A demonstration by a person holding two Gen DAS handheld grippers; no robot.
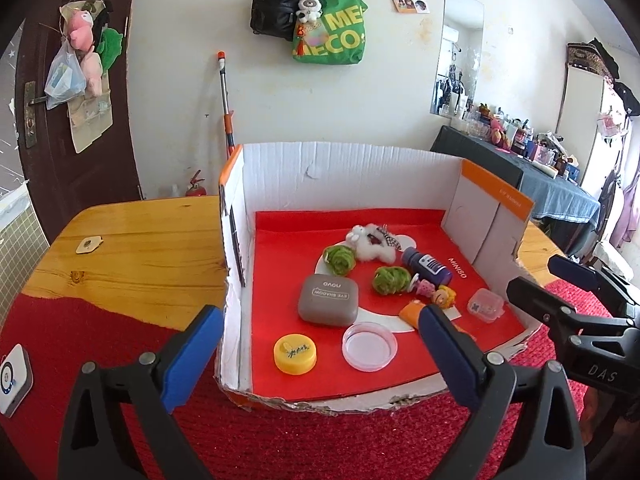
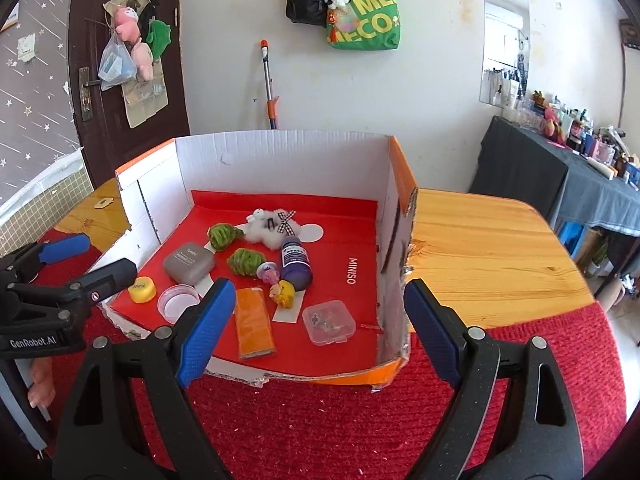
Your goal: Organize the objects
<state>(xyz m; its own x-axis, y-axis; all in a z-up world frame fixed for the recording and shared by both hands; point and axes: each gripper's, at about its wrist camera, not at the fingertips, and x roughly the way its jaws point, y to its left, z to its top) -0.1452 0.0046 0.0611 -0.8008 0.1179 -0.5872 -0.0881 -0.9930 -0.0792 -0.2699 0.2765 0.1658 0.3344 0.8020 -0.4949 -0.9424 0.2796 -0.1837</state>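
Your work sits on one wooden table (image 2: 480, 248), with a red mat (image 2: 320, 432) covering its near end. On that stands one cardboard box (image 1: 340, 176), white inside, orange-edged, its near wall cut low and its floor lined with one red MINISO sheet (image 2: 344, 248). Everything you have to organize lies on that sheet.

Counted from biggest down: one white plush toy (image 1: 374, 244) at the back; one grey eye-shadow case (image 1: 329, 300); two green fuzzy balls (image 1: 340, 258), one just beside the plush and one nearer the middle; one purple bottle (image 2: 296, 262) lying on its side; one orange packet (image 2: 254, 322) near the front edge; one clear round lid (image 1: 369, 346); one clear small box (image 2: 329, 322) toward the right wall; one yellow cap (image 1: 295, 354) at front left; two tiny figures (image 2: 276, 284), one pink and one yellow, touching each other beside the bottle.

Your left gripper (image 1: 320, 354) hangs in front of the box's low wall, jaws spread wide, nothing between them. Your right gripper (image 2: 320, 330) does likewise, jaws apart and empty, just before the front edge.
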